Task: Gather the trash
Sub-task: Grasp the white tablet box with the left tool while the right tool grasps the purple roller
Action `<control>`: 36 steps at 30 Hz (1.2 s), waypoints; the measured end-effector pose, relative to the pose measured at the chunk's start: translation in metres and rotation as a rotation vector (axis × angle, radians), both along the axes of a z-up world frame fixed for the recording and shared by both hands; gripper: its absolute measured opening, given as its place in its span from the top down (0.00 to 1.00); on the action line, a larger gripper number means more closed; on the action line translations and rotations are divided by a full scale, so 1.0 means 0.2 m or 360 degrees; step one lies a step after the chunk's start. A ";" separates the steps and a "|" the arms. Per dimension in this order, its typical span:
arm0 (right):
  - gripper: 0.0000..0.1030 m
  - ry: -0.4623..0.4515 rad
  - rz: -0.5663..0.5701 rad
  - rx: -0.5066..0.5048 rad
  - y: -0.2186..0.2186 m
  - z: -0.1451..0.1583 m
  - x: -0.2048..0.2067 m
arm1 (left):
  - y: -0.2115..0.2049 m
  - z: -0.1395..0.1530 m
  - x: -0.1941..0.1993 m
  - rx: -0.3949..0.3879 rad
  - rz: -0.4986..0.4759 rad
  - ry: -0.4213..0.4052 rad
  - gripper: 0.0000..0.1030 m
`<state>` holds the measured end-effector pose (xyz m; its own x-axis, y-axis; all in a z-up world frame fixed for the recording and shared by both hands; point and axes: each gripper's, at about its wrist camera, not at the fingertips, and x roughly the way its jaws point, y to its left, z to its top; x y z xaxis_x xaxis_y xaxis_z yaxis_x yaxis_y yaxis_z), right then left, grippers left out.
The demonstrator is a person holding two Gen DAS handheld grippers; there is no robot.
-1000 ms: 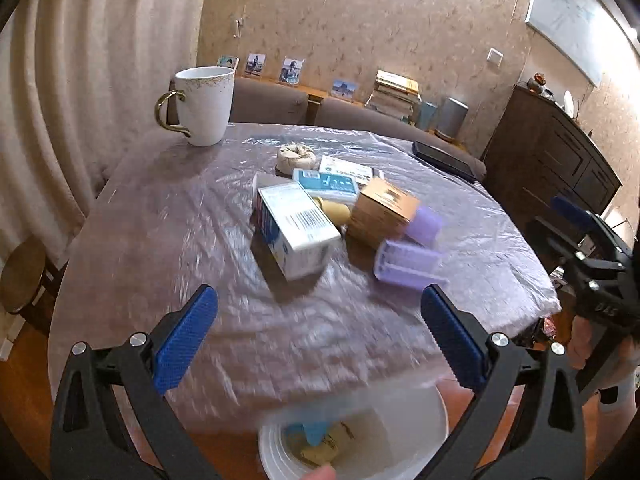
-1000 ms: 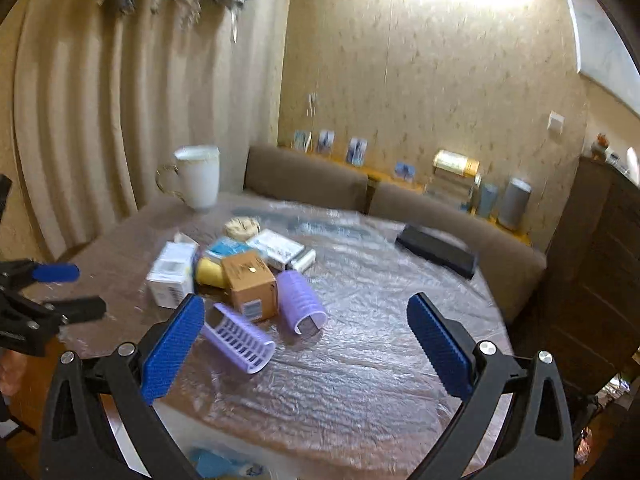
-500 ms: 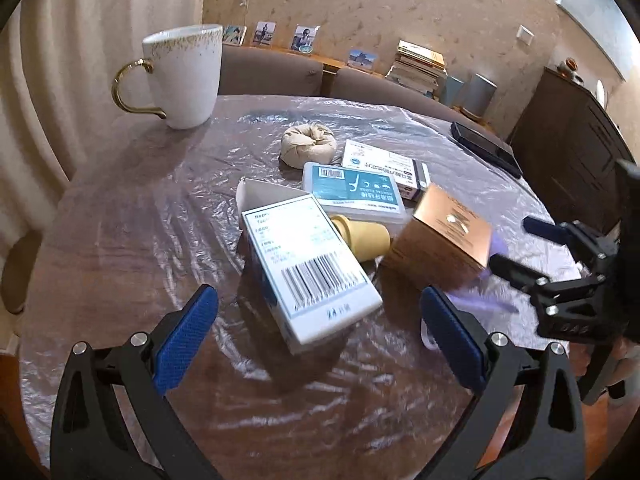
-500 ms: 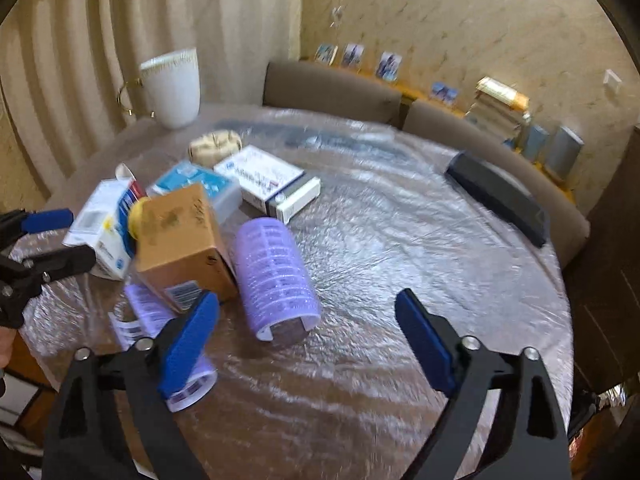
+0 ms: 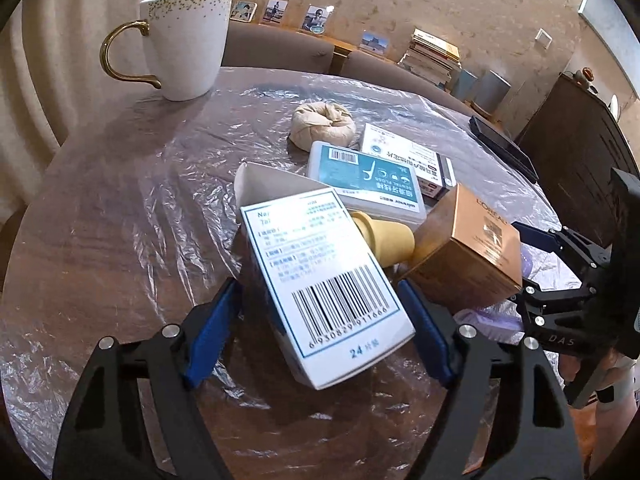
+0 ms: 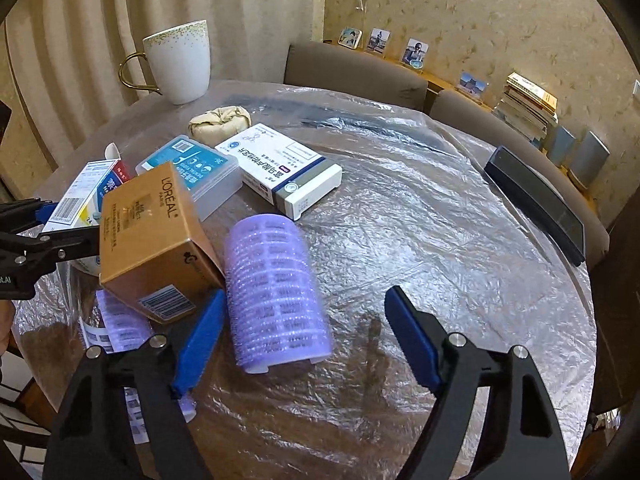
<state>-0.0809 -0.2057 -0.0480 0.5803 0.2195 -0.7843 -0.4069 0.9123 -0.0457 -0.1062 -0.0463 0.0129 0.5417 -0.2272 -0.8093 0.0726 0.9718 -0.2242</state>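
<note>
Now that both have closed in on the table (image 5: 120, 208), the left gripper (image 5: 320, 328) straddles the white barcode box (image 5: 320, 280), unclamped; the right gripper (image 6: 304, 340) gapes around the purple roller (image 6: 276, 292), readying pickups

Left gripper (image 5: 320, 322) low, jaws spread wide; right gripper (image 6: 304, 334) level beside it, jaws wide too.

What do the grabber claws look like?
Both the left gripper and the right gripper are black plastic frames with silver screws. Each finger carries a flat, bright blue pad. White letters, partly hidden, mark the right one's side.
</note>
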 end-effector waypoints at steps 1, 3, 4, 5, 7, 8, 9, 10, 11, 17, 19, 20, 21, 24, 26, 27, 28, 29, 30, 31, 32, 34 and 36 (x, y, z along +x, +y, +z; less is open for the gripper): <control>0.30 0.0010 0.0000 0.0008 0.00 0.00 0.01 | 0.00 0.00 0.01 0.0004 0.0000 0.0002 0.24; 0.33 0.0039 0.0002 0.0034 -0.01 -0.01 0.02 | 0.00 0.00 0.02 0.0025 -0.0007 0.0005 0.30; 0.34 0.0052 0.0002 0.0045 -0.01 -0.01 0.02 | 0.00 0.00 0.02 0.0036 -0.0009 0.0006 0.31; 0.36 0.0048 0.0002 0.0048 -0.01 -0.01 0.02 | -0.01 0.00 0.02 0.0041 -0.0016 0.0008 0.32; 0.41 0.0051 0.0007 0.0044 -0.01 -0.01 0.02 | -0.01 0.00 0.03 0.0035 -0.0021 0.0011 0.34; 0.44 0.0052 0.0011 0.0049 -0.01 -0.01 0.02 | -0.01 0.00 0.03 0.0033 -0.0022 0.0011 0.35; 0.45 0.0054 0.0012 0.0052 -0.01 -0.01 0.02 | -0.01 0.00 0.03 0.0034 -0.0022 0.0011 0.36; 0.48 0.0056 0.0013 0.0056 -0.01 0.00 0.01 | -0.01 0.00 0.03 0.0034 -0.0024 0.0009 0.37; 0.53 0.0058 0.0013 0.0062 -0.01 0.00 0.01 | -0.01 0.00 0.03 0.0040 -0.0025 0.0006 0.38; 0.58 0.0043 0.0001 0.0078 -0.03 0.01 0.00 | -0.01 0.01 0.01 0.0052 -0.0024 -0.0007 0.43; 0.58 0.0034 -0.0006 0.0091 -0.03 0.02 0.00 | 0.00 0.02 0.00 0.0049 -0.0025 -0.0013 0.45; 0.58 0.0032 -0.0007 0.0113 -0.04 0.03 -0.01 | 0.00 0.02 0.00 0.0053 -0.0023 -0.0020 0.46; 0.58 0.0030 -0.0011 0.0135 -0.05 0.04 -0.01 | 0.00 0.02 -0.01 0.0057 -0.0021 -0.0025 0.48; 0.58 0.0024 -0.0031 0.0202 -0.08 0.06 -0.01 | 0.01 0.03 -0.02 0.0065 -0.0021 -0.0038 0.50; 0.58 0.0019 -0.0052 0.0240 -0.10 0.08 -0.01 | 0.01 0.03 -0.03 0.0059 -0.0024 -0.0043 0.51; 0.58 0.0017 -0.0058 0.0253 -0.10 0.09 -0.01 | 0.01 0.04 -0.03 0.0057 -0.0023 -0.0046 0.52; 0.58 0.0012 -0.0065 0.0267 -0.11 0.09 -0.01 | 0.01 0.04 -0.04 0.0055 -0.0022 -0.0051 0.52; 0.58 0.0010 -0.0066 0.0279 -0.11 0.10 -0.01 | 0.02 0.05 -0.04 0.0050 -0.0021 -0.0058 0.52; 0.58 0.0010 -0.0066 0.0294 -0.11 0.11 -0.02 | 0.02 0.05 -0.05 0.0050 -0.0019 -0.0065 0.53; 0.58 0.0008 -0.0070 0.0305 -0.12 0.11 -0.02 | 0.02 0.06 -0.05 0.0054 -0.0017 -0.0072 0.53; 0.58 0.0004 -0.0074 0.0304 -0.12 0.12 -0.03 | 0.02 0.06 -0.06 0.0056 -0.0020 -0.0082 0.54; 0.58 0.0001 -0.0083 0.0301 -0.12 0.12 -0.03 | 0.02 0.07 -0.07 0.0047 -0.0031 -0.0090 0.54; 0.58 0.0007 -0.0087 0.0325 -0.12 0.12 -0.04 | 0.02 0.08 -0.07 0.0041 -0.0035 -0.0093 0.54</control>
